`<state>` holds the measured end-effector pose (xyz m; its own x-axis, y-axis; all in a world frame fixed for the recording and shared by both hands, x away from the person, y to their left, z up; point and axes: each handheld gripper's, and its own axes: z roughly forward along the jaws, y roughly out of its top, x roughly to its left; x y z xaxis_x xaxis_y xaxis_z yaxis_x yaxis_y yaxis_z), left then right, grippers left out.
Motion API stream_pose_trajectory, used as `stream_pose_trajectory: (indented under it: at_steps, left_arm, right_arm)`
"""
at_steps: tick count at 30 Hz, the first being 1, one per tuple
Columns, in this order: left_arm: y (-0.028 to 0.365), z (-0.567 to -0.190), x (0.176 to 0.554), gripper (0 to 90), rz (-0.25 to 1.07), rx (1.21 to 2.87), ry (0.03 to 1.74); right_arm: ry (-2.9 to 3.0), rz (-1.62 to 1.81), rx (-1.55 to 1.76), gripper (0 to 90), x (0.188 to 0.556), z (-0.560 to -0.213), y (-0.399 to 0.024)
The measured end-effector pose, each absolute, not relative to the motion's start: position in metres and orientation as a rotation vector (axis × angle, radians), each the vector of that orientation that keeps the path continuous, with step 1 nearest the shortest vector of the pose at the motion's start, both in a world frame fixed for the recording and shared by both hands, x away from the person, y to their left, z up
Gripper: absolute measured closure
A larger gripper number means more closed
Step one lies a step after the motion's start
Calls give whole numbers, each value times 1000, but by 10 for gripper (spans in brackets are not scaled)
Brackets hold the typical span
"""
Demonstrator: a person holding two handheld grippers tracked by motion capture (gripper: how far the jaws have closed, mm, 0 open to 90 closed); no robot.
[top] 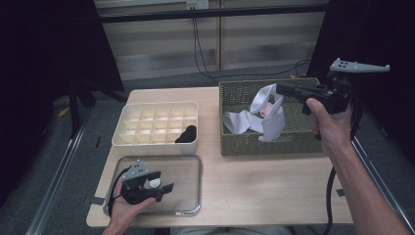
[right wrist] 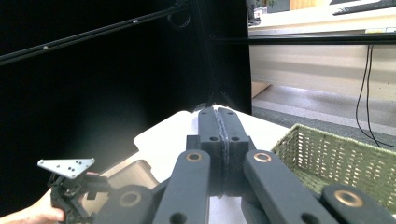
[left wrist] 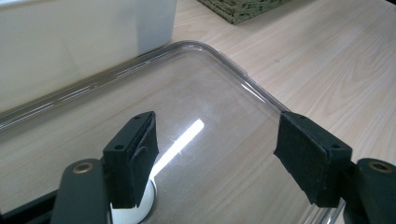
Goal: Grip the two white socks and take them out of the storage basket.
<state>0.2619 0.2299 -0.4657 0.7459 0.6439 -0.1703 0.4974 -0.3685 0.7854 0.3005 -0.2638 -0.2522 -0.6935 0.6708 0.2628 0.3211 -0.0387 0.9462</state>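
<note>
Table (top: 254,181) fills the centre of the high view; woven basket (top: 298,139) sits right of centre on it, white divided organizer (top: 147,143) left of centre with a black item (top: 186,134) in its lower right cell, clear tray (top: 188,193) at lower left just below the organizer. White cloth (top: 264,117) hangs up out of the basket, lifted at its top edge; a pinkish thing lies behind it, can't tell what. Your right gripper (top: 280,88) is at upper right, held level and pointing toward frame left, jaws fully pressed together, and the top of the cloth meets the tips, so it reads as pinched on the cloth; in the right gripper view (right wrist: 219,116) the pads meet flat and the cloth itself is hidden there. Judgement: you are mid-lift, pulling the cloth clear of the basket. Keep the pinch tight, raise until the trailing end clears the basket rim, then carry it toward the left side; don't drag it across the rim or it may snag the weave. Right forearm comes up from the lower right, wrist cocked back, grey plate on top. Your left gripper (top: 164,188) rests low over the tray at lower left, hand under it, jaws spread wide with nothing between them in the left gripper view (left wrist: 215,149); a small white round part (left wrist: 135,210) sits by its left jaw.
</note>
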Motion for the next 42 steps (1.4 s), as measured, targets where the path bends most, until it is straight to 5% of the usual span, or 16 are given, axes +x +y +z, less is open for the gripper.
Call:
stream_pose_trajectory:
  at_steps: [14, 20, 42]
  left_arm:
    - [215, -456, 264, 350, 236, 2021, 816]
    - [201, -446, 267, 473, 238, 2005, 766]
    - [131, -436, 290, 647, 134, 2041, 638]
  right_arm:
    - [2024, 1804, 1086, 895, 270, -301, -258]
    - [2062, 1807, 1136, 895, 268, -336, -251]
    - [2238, 1761, 1239, 895, 270, -424, -211]
